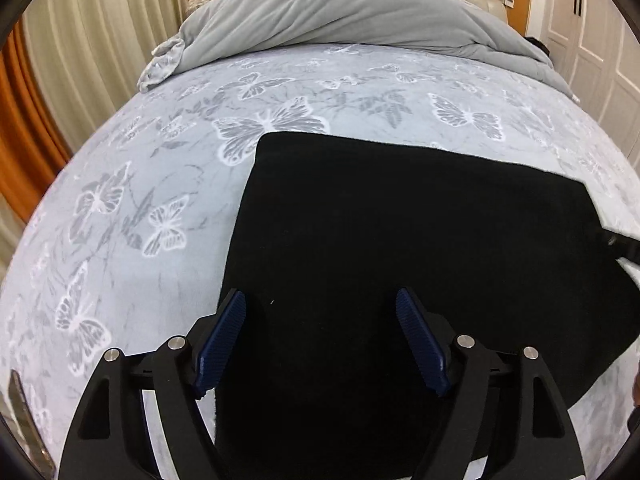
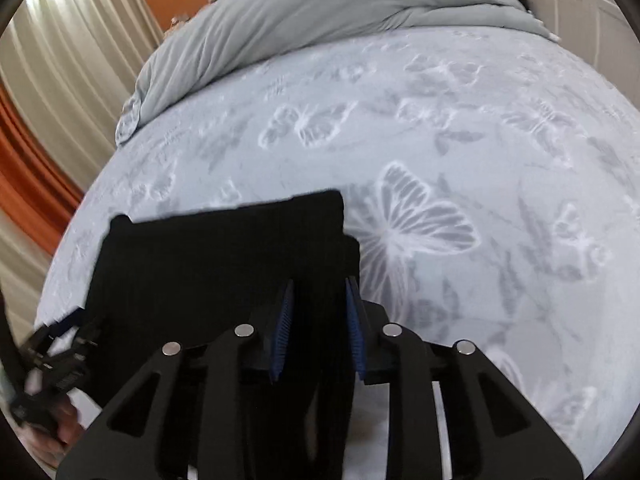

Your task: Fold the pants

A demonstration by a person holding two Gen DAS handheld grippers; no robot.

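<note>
1. My left gripper (image 1: 320, 304) stands wide, its two blue pads (image 1: 222, 340) well apart, with nothing pinched between them.
2. The black pants (image 1: 400, 232) lie folded into a flat slab on the bed, spreading forward and to the right from my left gripper. The near left edge of the cloth runs just inside my left-hand pad.
3. From my left gripper, the far edge of the pants is straight, with a square corner up ahead and a little to the left.
4. My right gripper (image 2: 320, 300) is drawn in narrow. The dark cloth of the pants (image 2: 224, 260) sits between its blue pads (image 2: 282, 328), near the right end of the folded stack; the pads appear to press on it.
5. From my right gripper, the rest of the pants stretch off to the left, layered edges showing at the far right corner just ahead of the tips.
6. The butterfly-print bedspread (image 2: 480, 160) extends ahead and to the right of my right gripper, bare of clothing.
7. A bunched grey duvet (image 1: 340, 12) lies across the far end of the bed, well ahead of both grippers.
8. In the right wrist view my left gripper (image 2: 60, 344) shows blurred at the far left, at the pants' left edge.
</note>
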